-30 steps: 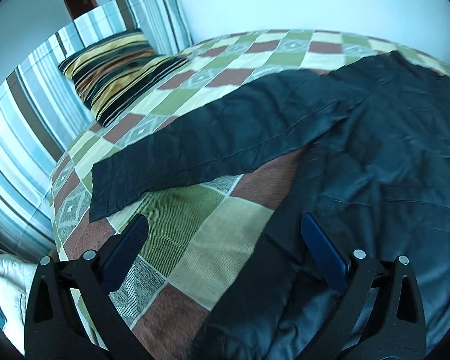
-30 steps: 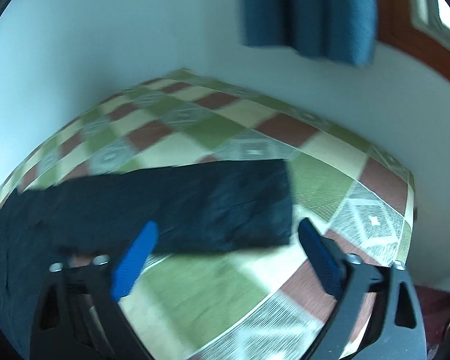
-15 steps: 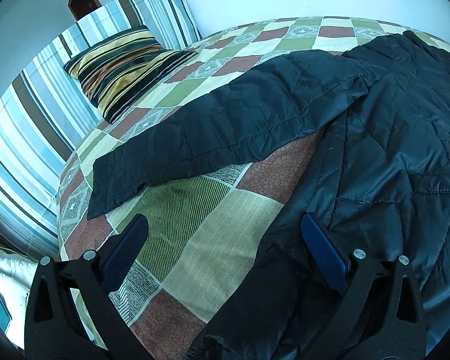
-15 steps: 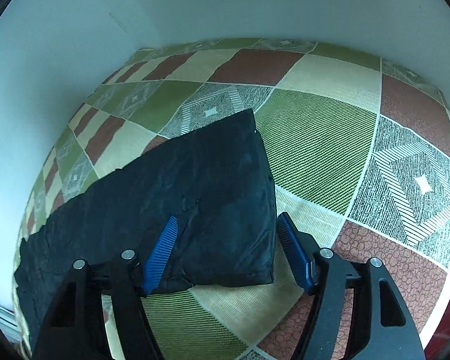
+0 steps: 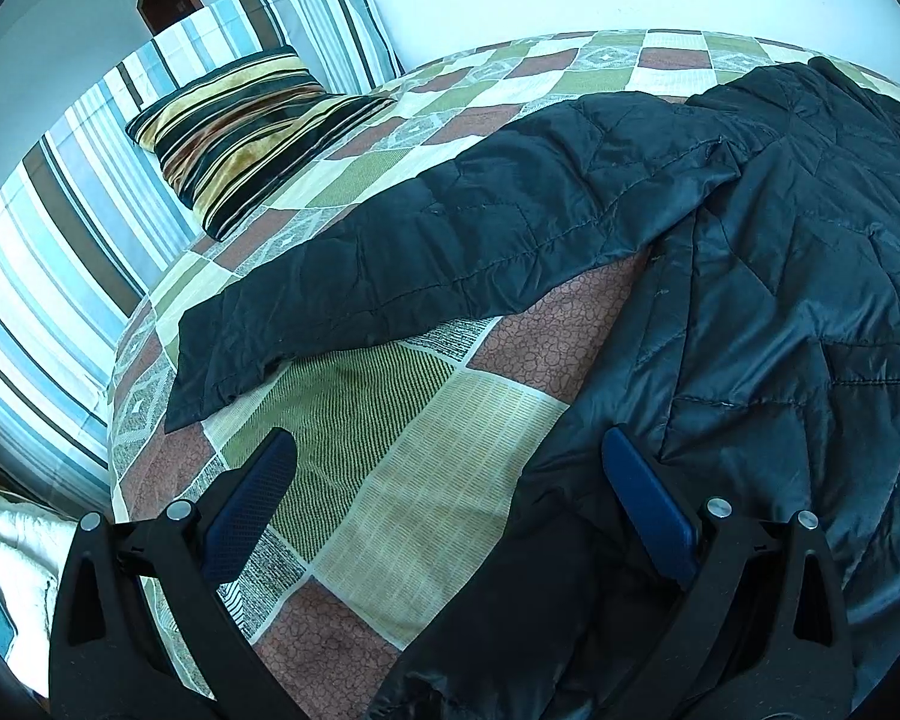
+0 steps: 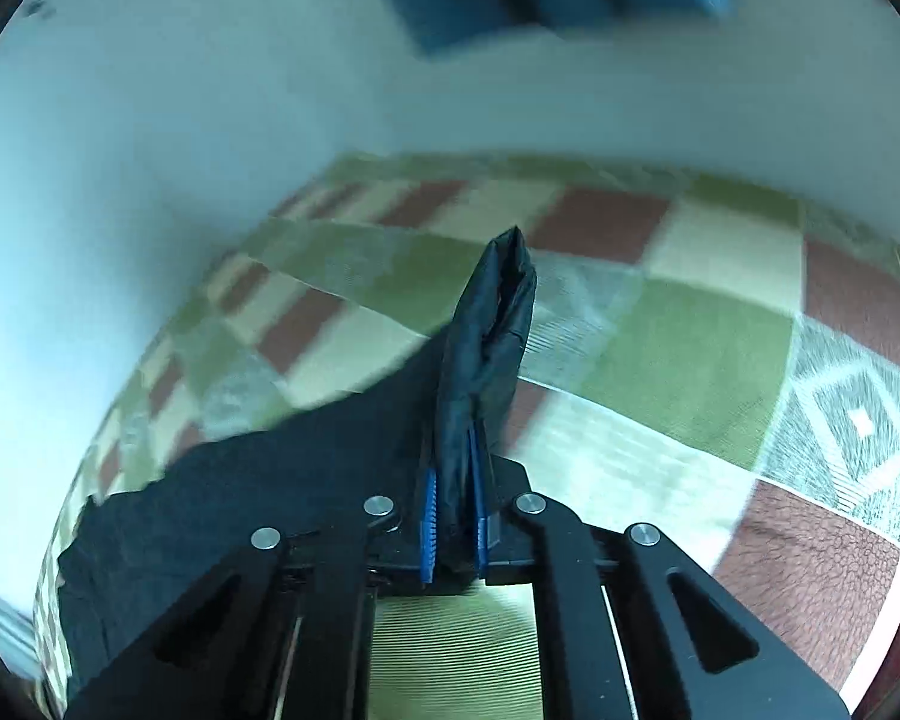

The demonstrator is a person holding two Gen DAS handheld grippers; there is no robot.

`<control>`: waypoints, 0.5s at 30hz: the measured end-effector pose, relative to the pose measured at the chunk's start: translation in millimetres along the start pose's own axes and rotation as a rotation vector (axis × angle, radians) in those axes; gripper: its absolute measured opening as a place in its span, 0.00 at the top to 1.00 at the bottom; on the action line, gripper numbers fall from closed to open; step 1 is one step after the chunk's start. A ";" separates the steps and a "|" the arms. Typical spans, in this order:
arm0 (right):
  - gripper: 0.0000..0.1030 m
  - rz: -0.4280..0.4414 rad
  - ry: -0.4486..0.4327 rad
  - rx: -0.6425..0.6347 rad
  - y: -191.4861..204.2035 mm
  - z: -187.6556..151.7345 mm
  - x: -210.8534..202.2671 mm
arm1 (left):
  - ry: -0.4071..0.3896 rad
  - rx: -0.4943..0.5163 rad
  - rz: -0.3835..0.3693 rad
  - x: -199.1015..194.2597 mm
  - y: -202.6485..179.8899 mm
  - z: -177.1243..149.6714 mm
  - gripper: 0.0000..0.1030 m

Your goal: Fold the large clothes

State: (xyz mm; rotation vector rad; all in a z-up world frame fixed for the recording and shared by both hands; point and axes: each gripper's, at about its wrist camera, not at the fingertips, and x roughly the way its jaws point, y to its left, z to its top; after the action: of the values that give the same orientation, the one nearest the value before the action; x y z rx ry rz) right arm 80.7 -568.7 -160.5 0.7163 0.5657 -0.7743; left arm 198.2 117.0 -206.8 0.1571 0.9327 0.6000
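Two grippers over the bedspread: right gripper closing on the jacket's sleeve end, left gripper jaws wide, empty.

Black quilted jacket, shiny fabric with diamond stitching, spread flat on the bed. One sleeve lies stretched out straight toward the striped pillow, cuff end slightly curled. Hem edge is rumpled at the near side. In the right wrist view the other sleeve's cuff is bunched into a narrow upright fold, lifted off the bedspread.
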 end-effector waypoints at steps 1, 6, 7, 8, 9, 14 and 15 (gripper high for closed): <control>0.92 0.018 -0.021 -0.035 18.0 0.0 -6.7 | 0.000 0.000 0.000 0.2 -0.1 0.0 0.02; 0.93 0.140 -0.059 -0.220 120.5 -12.4 -26.8 | 0.000 0.000 0.000 -0.1 -0.2 0.3 0.02; 0.93 0.158 -0.056 -0.246 136.0 -17.6 -27.7 | 0.000 0.000 0.001 0.2 -0.6 0.2 0.02; 0.93 0.181 -0.049 -0.279 156.8 -23.2 -27.2 | -0.001 0.002 0.004 0.1 -1.2 0.0 0.02; 0.93 0.207 -0.037 -0.314 180.2 -31.1 -25.8 | -0.003 0.004 0.006 -0.1 -1.0 -0.5 0.02; 0.93 0.318 0.008 -0.471 278.0 -81.9 -24.3 | 0.002 0.002 -0.001 3.0 -1.8 -1.6 0.02; 0.93 0.340 0.016 -0.499 295.8 -93.2 -24.2 | 0.005 -0.002 -0.007 3.6 -0.6 -1.6 0.02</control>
State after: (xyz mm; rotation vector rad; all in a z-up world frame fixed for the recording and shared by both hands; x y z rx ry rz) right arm 279.5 -338.5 -95.3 0.3409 0.6018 -0.2903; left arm 198.7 118.2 -210.5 0.1510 0.9374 0.5950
